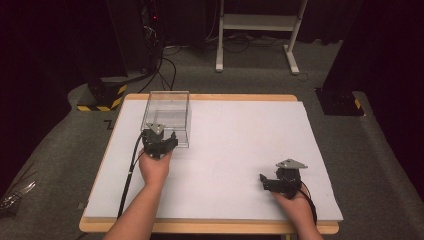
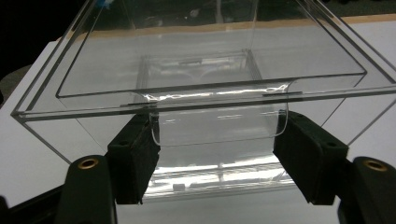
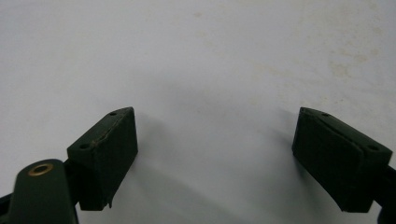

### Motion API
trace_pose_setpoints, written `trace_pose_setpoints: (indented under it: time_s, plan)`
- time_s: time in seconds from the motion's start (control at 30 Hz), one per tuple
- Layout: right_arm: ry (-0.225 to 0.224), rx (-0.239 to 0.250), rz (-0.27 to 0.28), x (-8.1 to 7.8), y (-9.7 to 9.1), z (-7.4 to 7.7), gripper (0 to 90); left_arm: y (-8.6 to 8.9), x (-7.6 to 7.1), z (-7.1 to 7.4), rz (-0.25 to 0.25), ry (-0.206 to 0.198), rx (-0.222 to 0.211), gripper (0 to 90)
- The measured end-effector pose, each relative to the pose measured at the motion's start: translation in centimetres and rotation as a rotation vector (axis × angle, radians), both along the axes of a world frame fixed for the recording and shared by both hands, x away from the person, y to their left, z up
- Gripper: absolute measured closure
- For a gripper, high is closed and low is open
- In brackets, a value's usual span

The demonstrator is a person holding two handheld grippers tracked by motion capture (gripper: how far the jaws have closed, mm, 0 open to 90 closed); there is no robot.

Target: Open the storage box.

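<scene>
A clear plastic box (image 1: 167, 116) stands on the white worktop (image 1: 240, 150) in the upper left part of the high view, close to the far edge. The left claw (image 1: 161, 141) sits at the box's near wall, just below it in that view, held by the left hand (image 1: 155, 167) whose forearm comes up from the bottom edge.

In the left gripper view the clear plastic box (image 2: 210, 79) takes up most of the frame, and a curved transparent tab (image 2: 217, 116) hangs from its front wall in the middle. The left claw (image 2: 217, 156) has its two black pads on either side of this tab, each right against a tab edge; they seem to press on it, though the clear plastic makes contact hard to judge. The jaws stand partly closed.

The right claw (image 1: 267, 181) rests low on the worktop in the lower right of the high view, well apart from the box, held by the right hand (image 1: 295, 200). In the right gripper view the right claw (image 3: 215, 158) is spread wide with nothing but bare worktop (image 3: 201, 70) between its pads.
</scene>
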State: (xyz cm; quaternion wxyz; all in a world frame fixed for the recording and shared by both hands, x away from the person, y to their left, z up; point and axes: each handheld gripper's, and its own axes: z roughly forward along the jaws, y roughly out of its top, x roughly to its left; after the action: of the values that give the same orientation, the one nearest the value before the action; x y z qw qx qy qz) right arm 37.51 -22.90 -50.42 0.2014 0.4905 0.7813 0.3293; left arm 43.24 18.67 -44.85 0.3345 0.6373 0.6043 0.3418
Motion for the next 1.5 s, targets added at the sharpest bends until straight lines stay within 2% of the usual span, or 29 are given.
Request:
trace_pose_setpoints:
  time_s: [0.77, 1.5]
  plan:
    - [0.003, 0.003, 0.001, 0.0, 0.0, 0.0, 14.1, 0.3, -3.0, -0.1, -0.031, -0.012, 0.008, 32.2]
    - [0.003, 0.003, 0.000, 0.0, 0.0, 0.0, 14.1, 0.4, -6.9, -0.5, -0.052, -0.038, 0.009, 32.2]
